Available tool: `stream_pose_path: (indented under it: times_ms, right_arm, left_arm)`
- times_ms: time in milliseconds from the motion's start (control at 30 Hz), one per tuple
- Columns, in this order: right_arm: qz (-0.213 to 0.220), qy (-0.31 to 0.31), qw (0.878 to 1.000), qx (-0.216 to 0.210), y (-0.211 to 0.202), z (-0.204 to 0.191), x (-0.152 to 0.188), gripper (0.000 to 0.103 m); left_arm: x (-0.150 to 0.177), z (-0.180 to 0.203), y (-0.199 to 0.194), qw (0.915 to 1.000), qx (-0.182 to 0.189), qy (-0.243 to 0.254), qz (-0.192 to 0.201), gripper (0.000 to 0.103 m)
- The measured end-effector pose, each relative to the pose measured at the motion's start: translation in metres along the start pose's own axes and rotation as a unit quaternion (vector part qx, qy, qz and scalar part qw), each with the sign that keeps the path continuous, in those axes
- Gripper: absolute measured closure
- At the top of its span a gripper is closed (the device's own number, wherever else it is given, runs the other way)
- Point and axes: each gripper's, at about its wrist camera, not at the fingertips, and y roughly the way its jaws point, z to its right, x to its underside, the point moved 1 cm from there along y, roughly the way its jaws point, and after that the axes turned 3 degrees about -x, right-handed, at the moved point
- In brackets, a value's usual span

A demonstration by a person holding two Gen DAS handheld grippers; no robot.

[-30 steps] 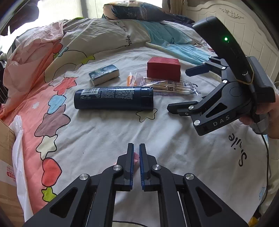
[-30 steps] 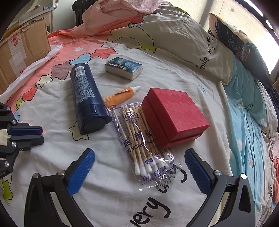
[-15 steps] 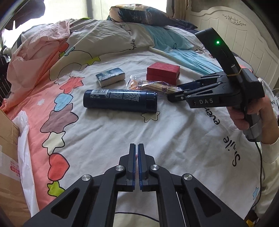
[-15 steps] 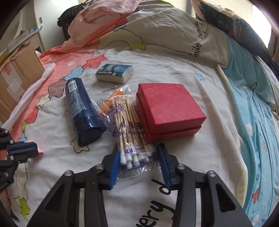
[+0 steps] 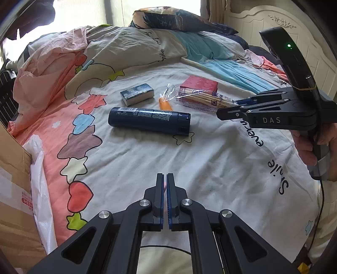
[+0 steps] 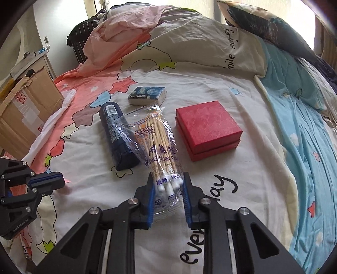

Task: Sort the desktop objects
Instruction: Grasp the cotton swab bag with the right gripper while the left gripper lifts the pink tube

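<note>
My right gripper (image 6: 167, 179) is closing its jaws on the near end of a clear bag of cotton swabs (image 6: 160, 147). The blue pads press on it, and the bag hangs tilted above the bedsheet. In the left wrist view the right gripper (image 5: 229, 107) holds the same bag (image 5: 202, 98) in front of the red box (image 5: 199, 84). A dark blue bottle (image 5: 147, 120) lies on its side, with an orange tube (image 5: 165, 104) and a tissue pack (image 5: 137, 93) behind it. My left gripper (image 5: 165, 177) is shut, with nothing in it, over the sheet.
A cardboard box (image 5: 12, 189) with a white plastic bag (image 5: 40, 179) stands at the bed's left edge. A crumpled quilt (image 6: 130, 27) and a dark pillow (image 5: 179, 19) lie at the far side. A hand (image 5: 309, 145) grips the right tool's handle.
The right gripper went from wide open to closed on the swab bag and raised it off the sheet. The left gripper stayed shut and rose a little.
</note>
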Motion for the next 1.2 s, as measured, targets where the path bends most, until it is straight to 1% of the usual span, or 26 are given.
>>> stream_pose_path:
  times_ms: [167, 433, 600, 700, 767, 800, 833, 867, 900, 967, 1033, 1100, 1133, 1167, 1200]
  right_arm:
    - [0.017, 0.004, 1.000, 0.002, -0.020, -0.005, 0.004, 0.081]
    - [0.030, -0.005, 0.999, 0.011, -0.052, -0.020, 0.005, 0.081]
    - [0.027, 0.005, 1.000, 0.011, -0.054, -0.020, 0.006, 0.081]
    - [0.019, 0.002, 1.000, 0.010, -0.052, -0.023, 0.010, 0.081]
    - [0.017, -0.003, 1.000, 0.010, -0.052, -0.026, 0.013, 0.081]
    - [0.017, -0.004, 1.000, 0.009, -0.053, -0.028, 0.014, 0.081]
    - [0.018, -0.006, 1.000, 0.009, -0.053, -0.029, 0.014, 0.081]
    - [0.018, -0.006, 1.000, 0.008, -0.053, -0.030, 0.015, 0.081]
    - [0.017, -0.006, 1.000, 0.006, -0.053, -0.030, 0.015, 0.081]
    - [0.016, -0.006, 1.000, 0.005, -0.051, -0.031, 0.016, 0.081]
    - [0.013, -0.006, 1.000, 0.003, -0.048, -0.032, 0.016, 0.081]
    - [0.010, -0.007, 1.000, 0.000, -0.045, -0.034, 0.015, 0.081]
    - [0.010, -0.006, 1.000, -0.001, -0.043, -0.034, 0.015, 0.081]
    - [0.009, -0.007, 1.000, -0.002, -0.042, -0.035, 0.015, 0.081]
    - [0.008, -0.008, 1.000, -0.003, -0.040, -0.036, 0.015, 0.081]
  left_arm:
    - [-0.001, 0.000, -0.012, 0.9999, -0.008, -0.002, 0.009, 0.101]
    - [-0.007, 0.000, -0.035, 0.9997, -0.004, -0.004, 0.023, 0.101]
    - [0.001, 0.012, -0.024, 0.9995, -0.011, 0.029, 0.005, 0.099]
    - [0.013, 0.012, -0.008, 0.9992, -0.020, 0.032, -0.012, 0.097]
    - [0.019, 0.008, 0.001, 0.9990, -0.031, 0.030, -0.016, 0.092]
    - [0.022, 0.005, 0.005, 0.9987, -0.038, 0.029, -0.018, 0.085]
    - [0.024, 0.003, 0.010, 0.9983, -0.046, 0.029, -0.018, 0.073]
    - [0.026, 0.002, 0.012, 0.9980, -0.052, 0.031, -0.018, 0.066]
    - [0.028, 0.002, 0.014, 0.9976, -0.057, 0.034, -0.017, 0.055]
    - [0.032, 0.001, 0.017, 0.9970, -0.064, 0.042, -0.016, 0.047]
    - [0.035, 0.003, 0.017, 0.9964, -0.065, 0.053, -0.016, 0.033]
    - [0.037, 0.004, 0.018, 0.9960, -0.063, 0.060, -0.016, 0.032]
    - [0.038, 0.002, 0.019, 0.9968, -0.055, 0.055, -0.019, 0.038]
    - [0.038, 0.000, 0.019, 0.9982, -0.034, 0.044, -0.024, 0.047]
    - [0.036, -0.003, 0.019, 0.9988, -0.020, 0.034, -0.028, 0.070]
